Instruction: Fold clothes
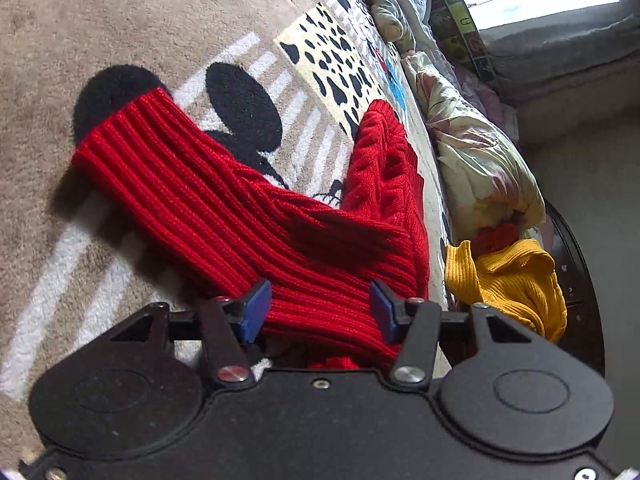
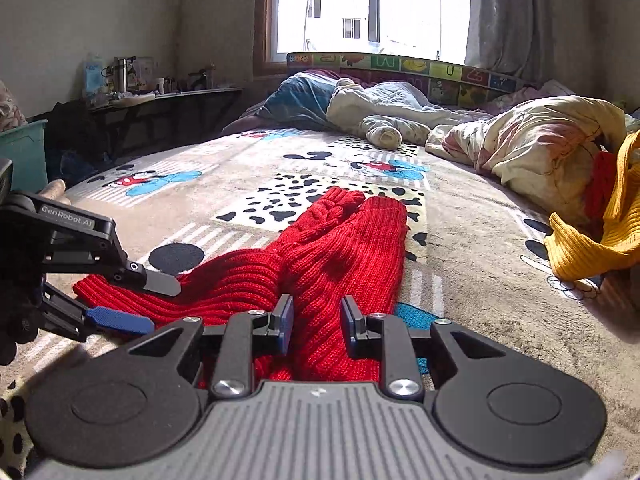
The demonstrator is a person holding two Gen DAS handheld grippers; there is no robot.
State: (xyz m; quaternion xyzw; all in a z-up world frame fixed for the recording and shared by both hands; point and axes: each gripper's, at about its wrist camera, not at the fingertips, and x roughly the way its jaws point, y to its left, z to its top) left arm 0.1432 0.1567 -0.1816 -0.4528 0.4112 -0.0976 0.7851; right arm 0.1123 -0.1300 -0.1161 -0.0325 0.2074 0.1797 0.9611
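My left hand-held gripper [image 1: 320, 306] stands released, blue pads [image 1: 256, 308] apart, red knit between them but not pinched. In the right wrist view it [image 2: 140, 304] comes in from the left edge, rolled on its side, one finger above the other, over the folded hem end of the garment.

My right hand-held gripper [image 2: 316, 320] has its jaws parted a little. The red ribbed fabric runs up between the pads [image 2: 285, 320]; a gap shows on either side, so I read it as released, not clamped.

The red knit sweater [image 2: 320, 248] lies flat on the bed, on a fleece blanket [image 2: 460, 208] printed with cartoon mice, black spots and grey stripes. It is folded lengthwise, the two sleeves side by side, cuffs pointing away from me toward the window [image 2: 372, 8]. From the left wrist view the ribbed hem [image 1: 132, 132] reaches out to the left over a black round patch of the print.

A mustard-yellow knit [image 2: 592, 240] lies crumpled at the blanket's right edge, apart from the red one. Behind it, a bunched pale quilt [image 2: 532, 140]. More bedding along the headboard [image 2: 400, 66]. A shelf [image 2: 168, 96] with bottles stands against the left wall.
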